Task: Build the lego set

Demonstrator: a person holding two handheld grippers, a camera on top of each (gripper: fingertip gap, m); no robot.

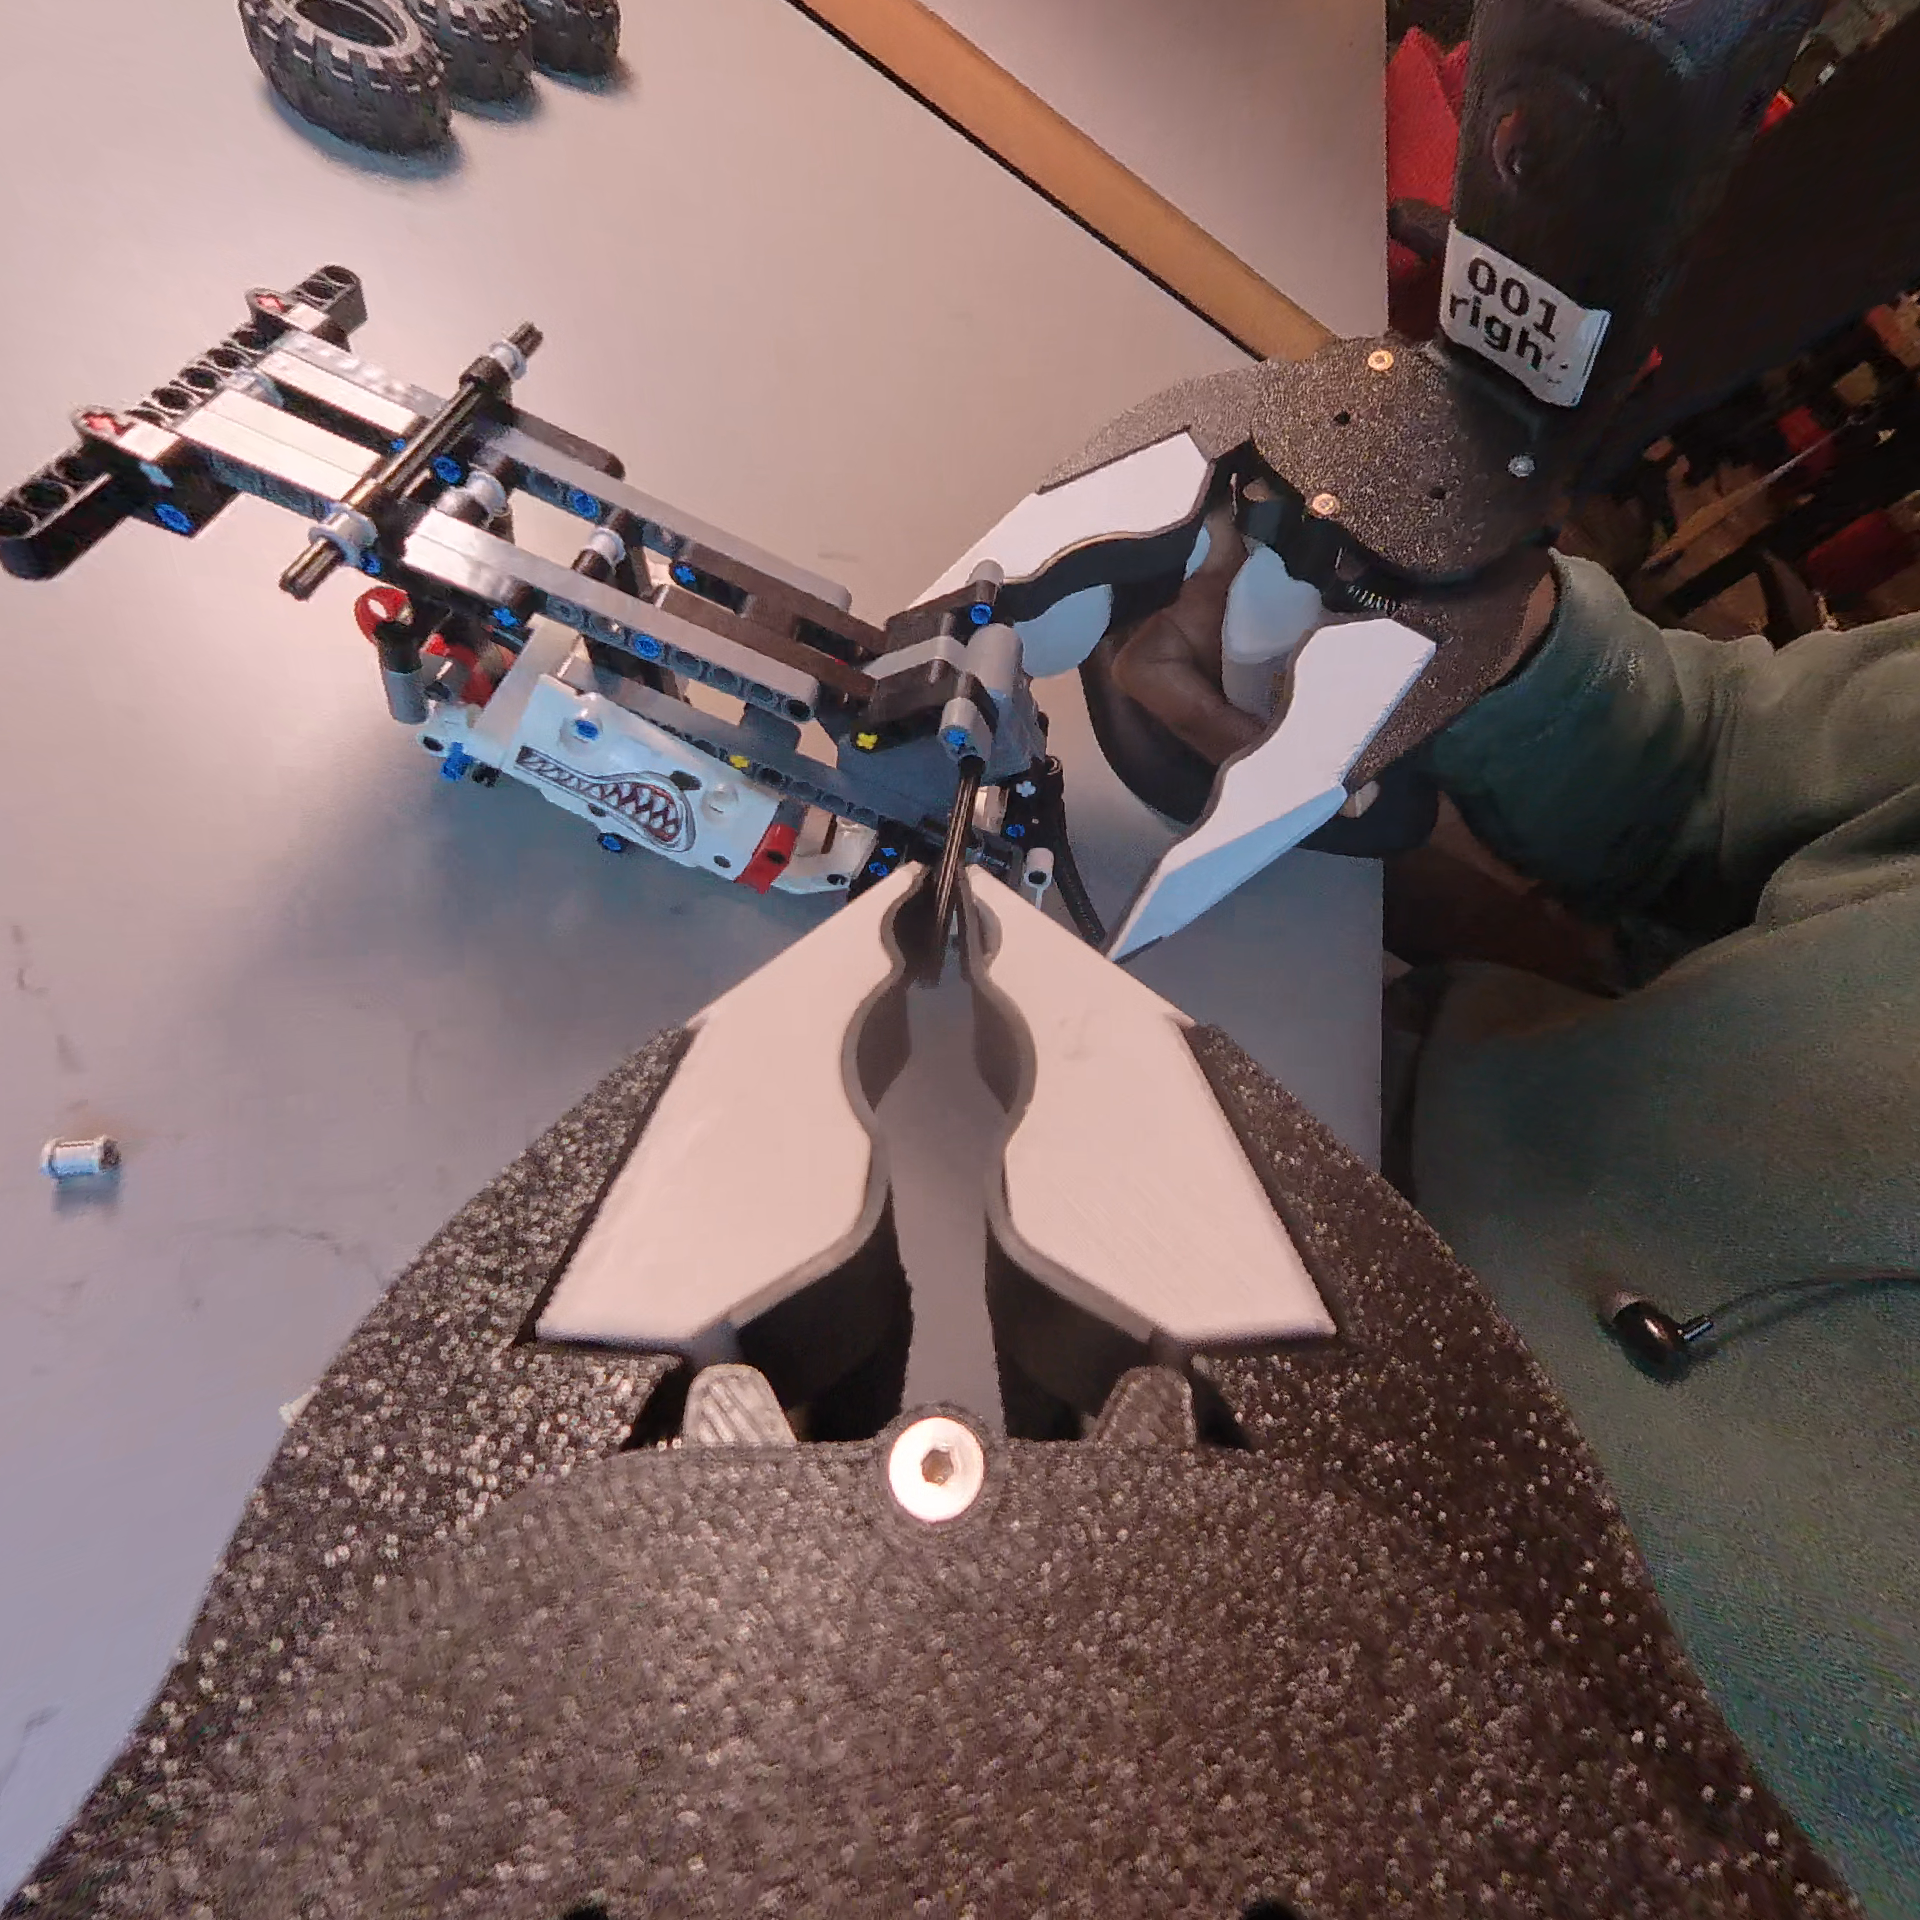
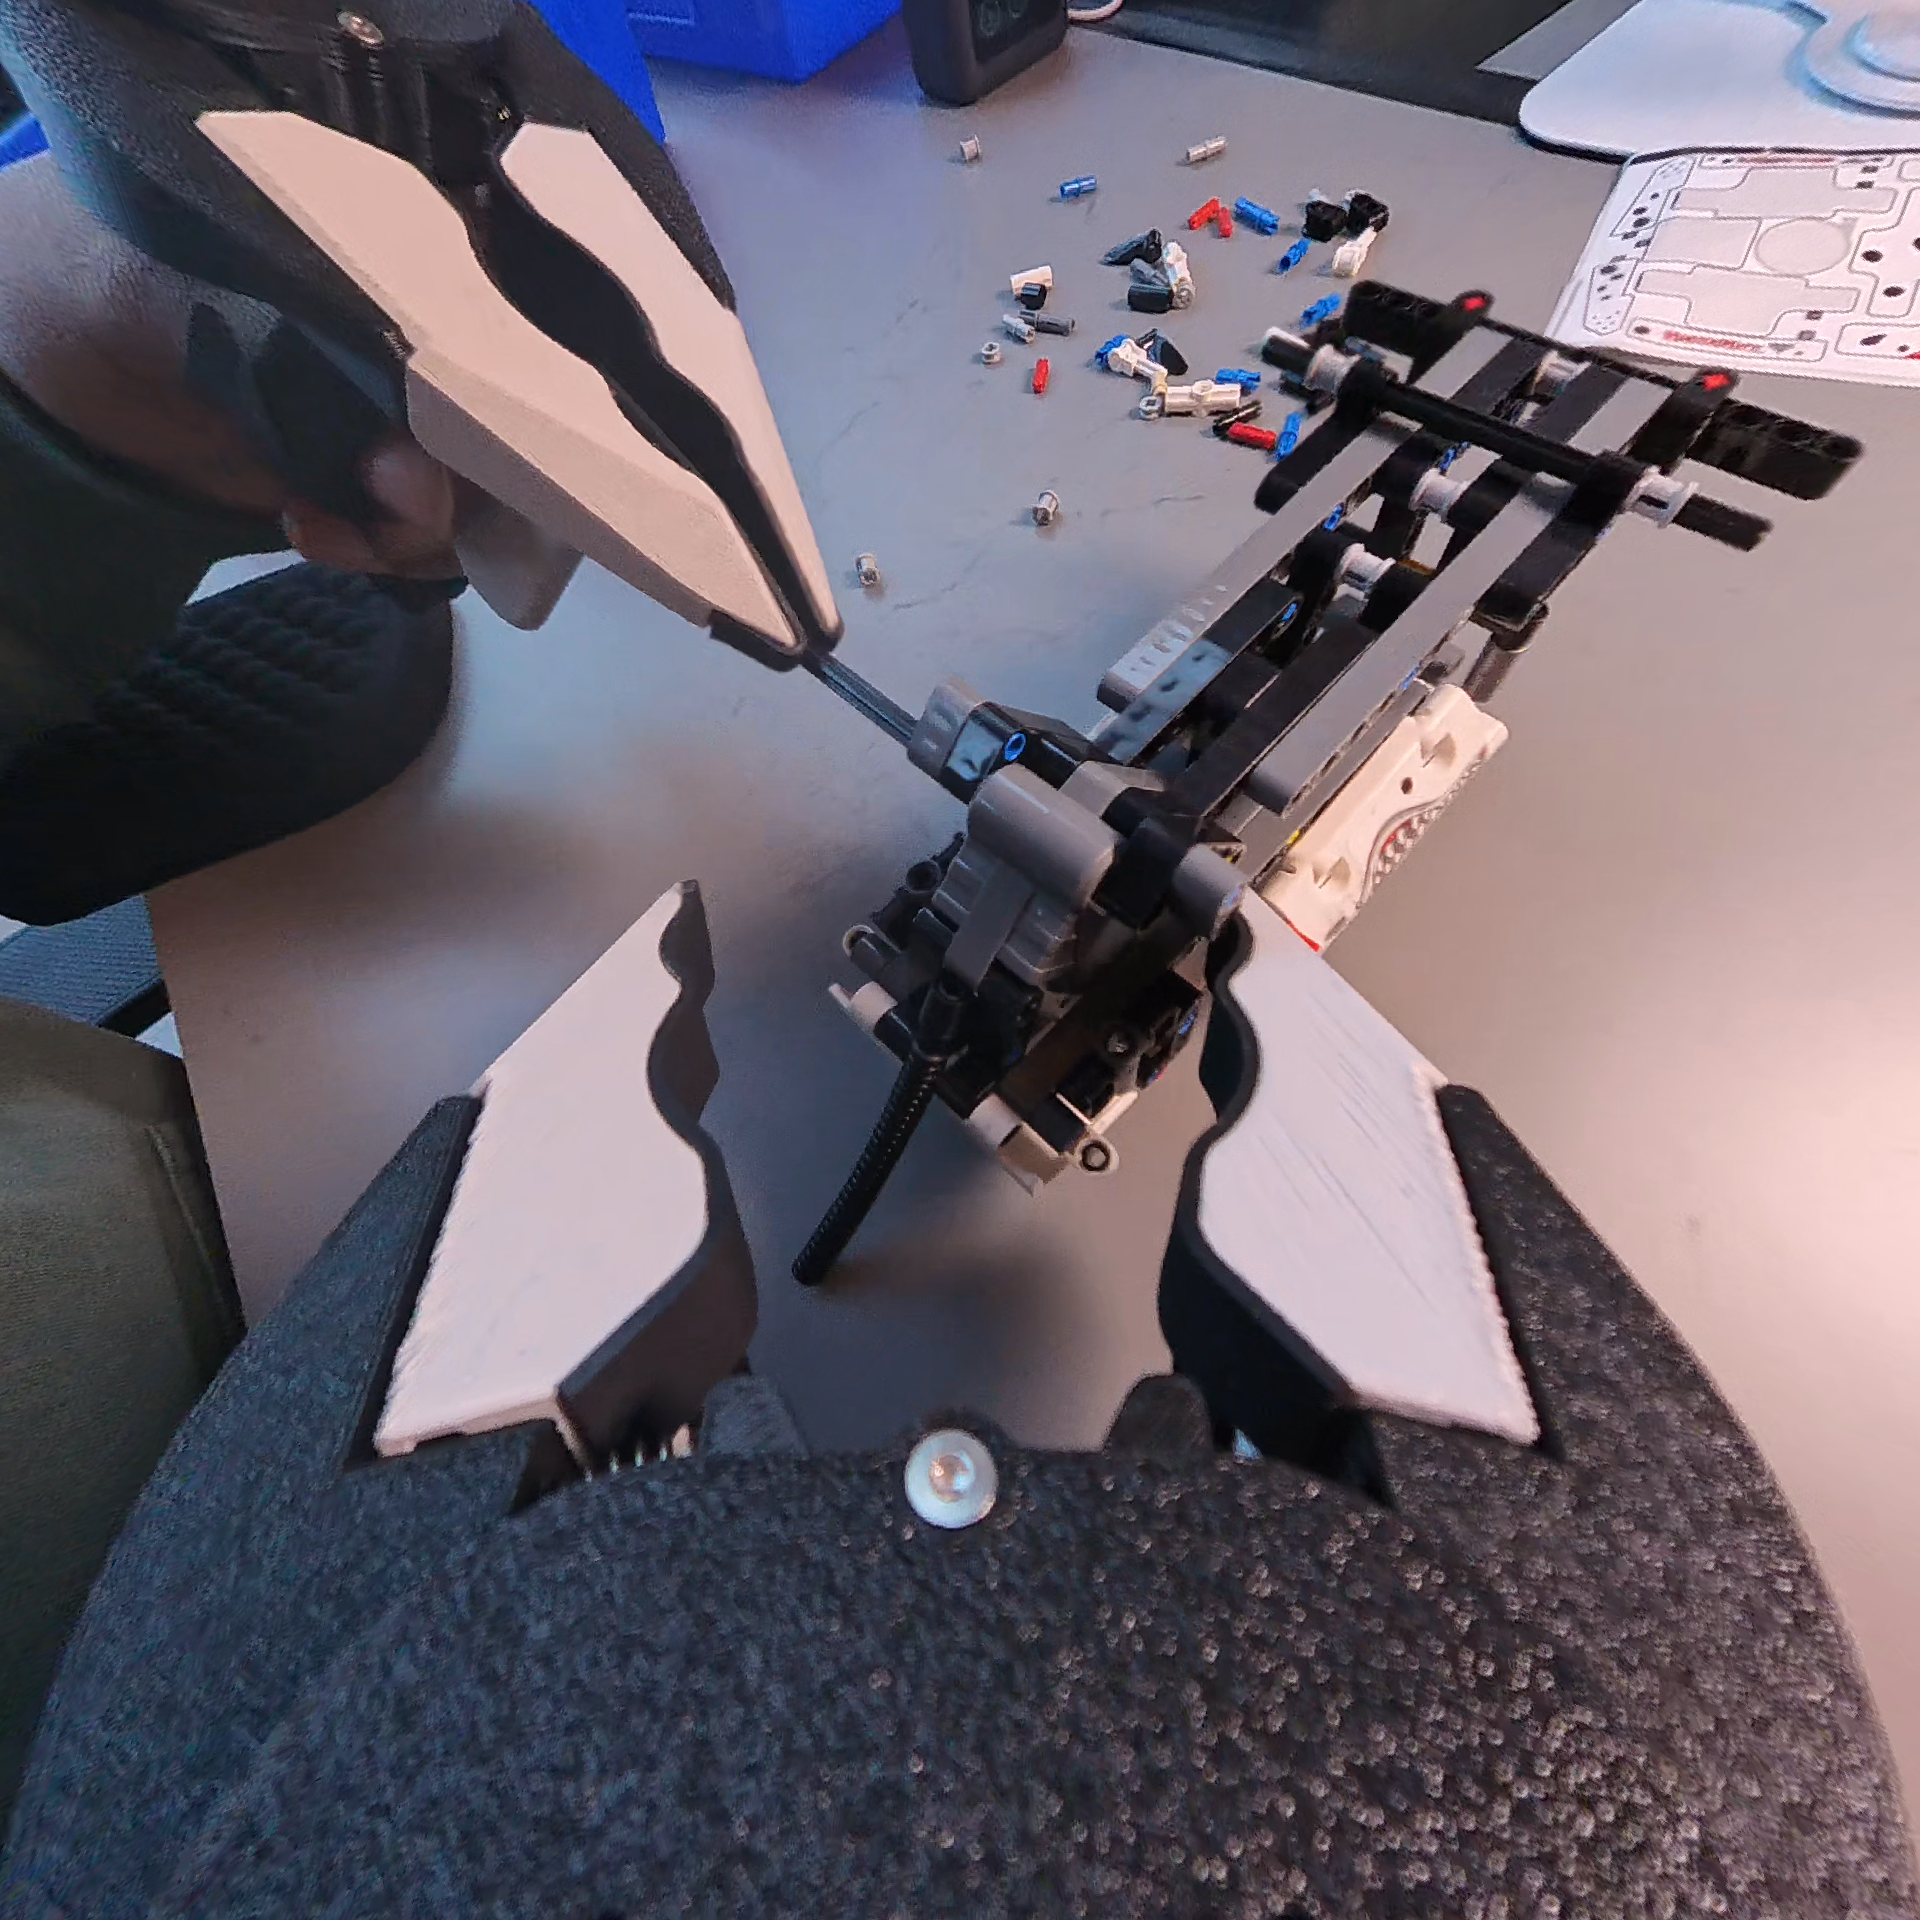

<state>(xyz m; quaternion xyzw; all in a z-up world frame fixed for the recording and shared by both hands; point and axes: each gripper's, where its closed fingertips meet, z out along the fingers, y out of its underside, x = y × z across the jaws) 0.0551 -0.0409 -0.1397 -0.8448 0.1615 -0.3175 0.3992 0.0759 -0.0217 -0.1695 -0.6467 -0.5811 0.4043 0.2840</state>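
The half-built Lego vehicle (image 1: 623,665), with black and grey beams and a white shark-mouth panel, stands tilted over the grey table (image 1: 260,935). It also shows in the right wrist view (image 2: 1299,727). My left gripper (image 1: 940,883) is shut on a thin black axle (image 1: 961,831) that sticks out of the model's rear end. In the right wrist view the left gripper (image 2: 816,634) holds the same axle (image 2: 862,691). My right gripper (image 2: 961,925) is open around the model's rear; one finger (image 2: 1330,1143) touches it and the other stands apart. The right gripper also shows in the left wrist view (image 1: 1049,764).
Black tyres (image 1: 416,52) lie at the far edge. A small grey bush (image 1: 80,1155) lies alone at the left. Several loose small pieces (image 2: 1164,291) are scattered behind the model, beside a sticker sheet (image 2: 1766,260). A black ribbed hose (image 2: 873,1174) hangs from the model to the table. About 5 cm separates my left fingertips from my right.
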